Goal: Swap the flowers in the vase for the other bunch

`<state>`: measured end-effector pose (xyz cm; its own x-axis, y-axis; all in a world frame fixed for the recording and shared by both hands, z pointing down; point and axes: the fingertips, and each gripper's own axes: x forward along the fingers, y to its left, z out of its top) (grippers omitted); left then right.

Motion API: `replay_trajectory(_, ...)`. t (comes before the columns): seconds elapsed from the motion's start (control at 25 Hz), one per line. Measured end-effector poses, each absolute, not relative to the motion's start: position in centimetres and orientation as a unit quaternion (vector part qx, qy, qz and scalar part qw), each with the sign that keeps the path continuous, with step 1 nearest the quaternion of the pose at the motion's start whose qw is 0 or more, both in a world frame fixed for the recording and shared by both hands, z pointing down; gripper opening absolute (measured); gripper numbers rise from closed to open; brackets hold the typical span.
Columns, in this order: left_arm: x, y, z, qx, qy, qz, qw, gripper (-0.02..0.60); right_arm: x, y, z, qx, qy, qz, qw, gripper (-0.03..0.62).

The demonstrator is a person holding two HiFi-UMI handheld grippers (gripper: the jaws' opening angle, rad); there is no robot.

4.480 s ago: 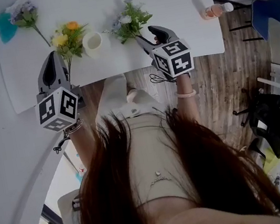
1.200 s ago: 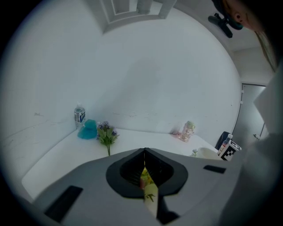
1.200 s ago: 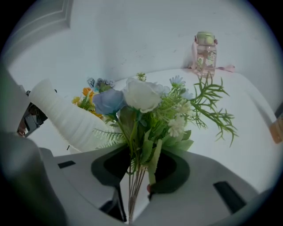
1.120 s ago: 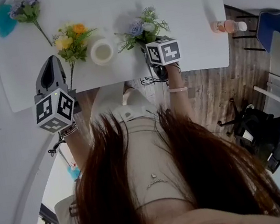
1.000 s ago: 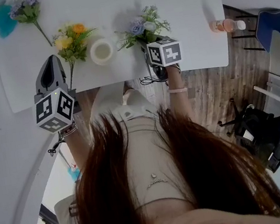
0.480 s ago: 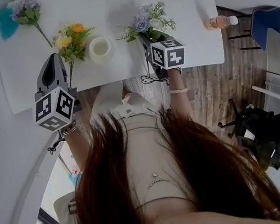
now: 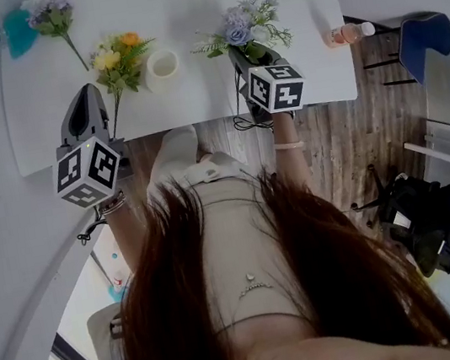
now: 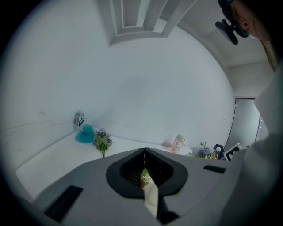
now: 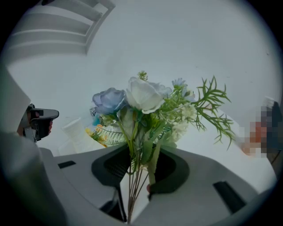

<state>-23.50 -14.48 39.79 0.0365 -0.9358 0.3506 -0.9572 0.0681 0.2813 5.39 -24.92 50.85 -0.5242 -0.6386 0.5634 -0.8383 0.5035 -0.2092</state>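
Right gripper (image 7: 238, 55) is clenched on the stems of the blue-and-white bunch (image 7: 246, 24), stems running down and heads up. The empty vase (image 7: 161, 64) stands on the tabletop (image 7: 306, 50) to its left, between it and the closed left gripper (image 7: 88, 91).

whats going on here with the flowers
A person works with two handheld grippers at a white table. The right gripper grips the blue and white bunch by its stems. The white vase stands empty. The yellow bunch is on its other side, by the shut left gripper.
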Motion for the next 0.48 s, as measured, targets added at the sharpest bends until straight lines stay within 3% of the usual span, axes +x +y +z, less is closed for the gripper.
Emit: replay_trajectory(0.48, -23.4, -12.5, 38.9, 0.683, -0.698, 0.009, 0.216, 0.005, 4.7, -24.7, 45.8, 0.444, -0.859, 0.217, 0.136, 0.140)
